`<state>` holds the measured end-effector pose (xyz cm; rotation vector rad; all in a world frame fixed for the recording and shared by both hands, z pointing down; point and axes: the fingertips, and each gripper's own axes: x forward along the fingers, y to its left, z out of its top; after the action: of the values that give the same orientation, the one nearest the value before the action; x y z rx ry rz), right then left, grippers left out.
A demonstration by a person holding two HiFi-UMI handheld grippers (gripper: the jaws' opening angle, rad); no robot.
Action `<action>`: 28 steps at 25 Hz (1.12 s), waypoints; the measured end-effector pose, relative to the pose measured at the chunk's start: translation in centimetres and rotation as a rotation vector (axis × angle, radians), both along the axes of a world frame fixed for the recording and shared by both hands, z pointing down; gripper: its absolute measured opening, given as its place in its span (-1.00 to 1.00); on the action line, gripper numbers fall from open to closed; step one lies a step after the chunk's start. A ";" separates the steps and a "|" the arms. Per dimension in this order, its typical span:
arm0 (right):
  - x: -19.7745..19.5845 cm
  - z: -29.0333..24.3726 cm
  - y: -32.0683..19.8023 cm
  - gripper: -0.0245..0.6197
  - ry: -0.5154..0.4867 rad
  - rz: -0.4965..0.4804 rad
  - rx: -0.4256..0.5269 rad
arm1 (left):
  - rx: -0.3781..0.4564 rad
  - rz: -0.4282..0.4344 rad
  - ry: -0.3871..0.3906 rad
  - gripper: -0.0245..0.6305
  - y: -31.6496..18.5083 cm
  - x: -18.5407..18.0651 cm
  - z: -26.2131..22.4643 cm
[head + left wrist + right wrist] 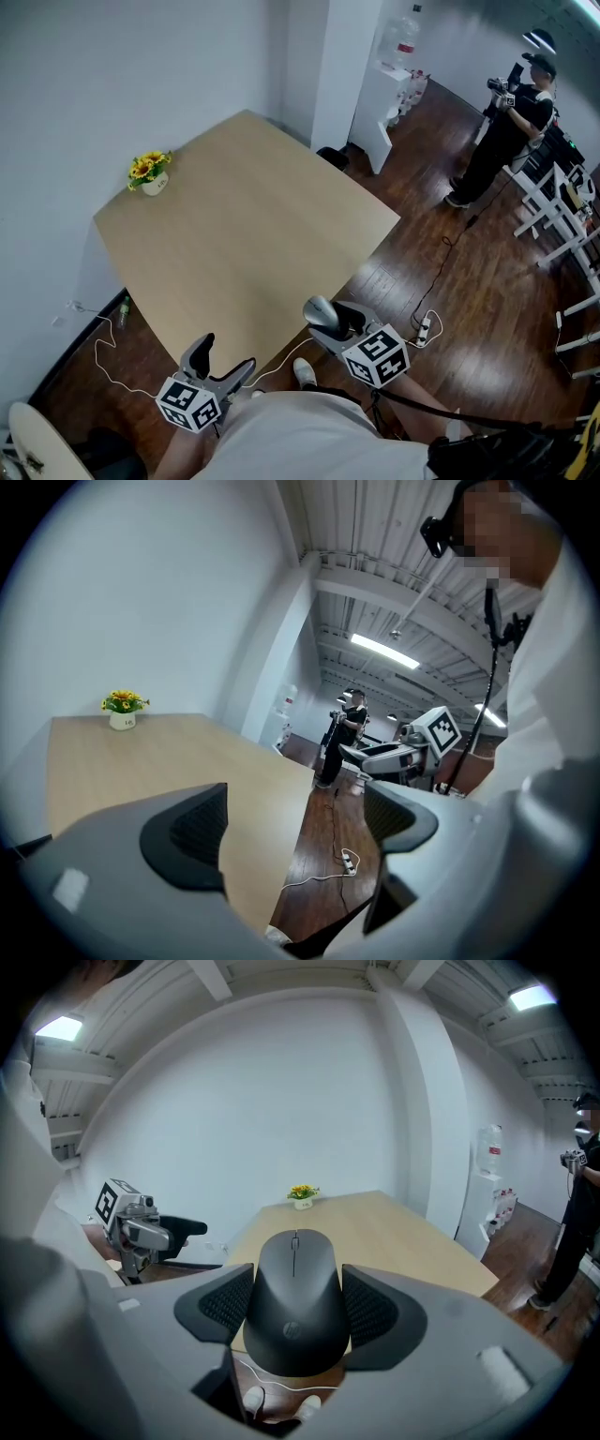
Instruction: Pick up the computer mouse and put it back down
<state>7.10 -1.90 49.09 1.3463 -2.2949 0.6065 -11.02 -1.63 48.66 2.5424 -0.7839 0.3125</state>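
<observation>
Our tan desk [244,225] carries a flower pot [150,173] at upper left; dark wood floor [487,281] lies right. At the frame's bottom, our right claw [325,321] clamps the computer mouse [296,1297] beside the desk's near edge, and our left claw [223,361] stands open.

Saw only the top of the computer mouse [319,312] in the head view, the rest sunk behind the right gripper [296,1288]; lost its flanks under the pads [223,1302] in the right gripper view. Could not read the flowerpot [155,185] label, too small. Left unidentified a pale round thing [37,441] cut off at the bottom-left corner.
</observation>
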 end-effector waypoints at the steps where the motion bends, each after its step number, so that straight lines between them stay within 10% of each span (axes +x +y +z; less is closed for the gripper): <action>1: 0.2 0.4 -0.6 0.00 0.003 -0.012 -0.001 | 0.006 -0.017 0.003 0.39 0.0 0.0 -0.2; 17: -0.9 22.7 -20.6 0.00 0.156 -0.062 -0.208 | -0.040 -0.377 -0.051 0.39 2.3 -5.8 -0.2; 28: -1.4 30.6 -23.0 0.00 0.275 -0.101 -0.260 | -0.080 -0.534 -0.069 0.39 3.4 -6.7 0.4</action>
<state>5.74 -24.90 79.66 1.1084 -1.9741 0.6196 -17.72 1.77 49.04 2.1519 -1.3999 0.2458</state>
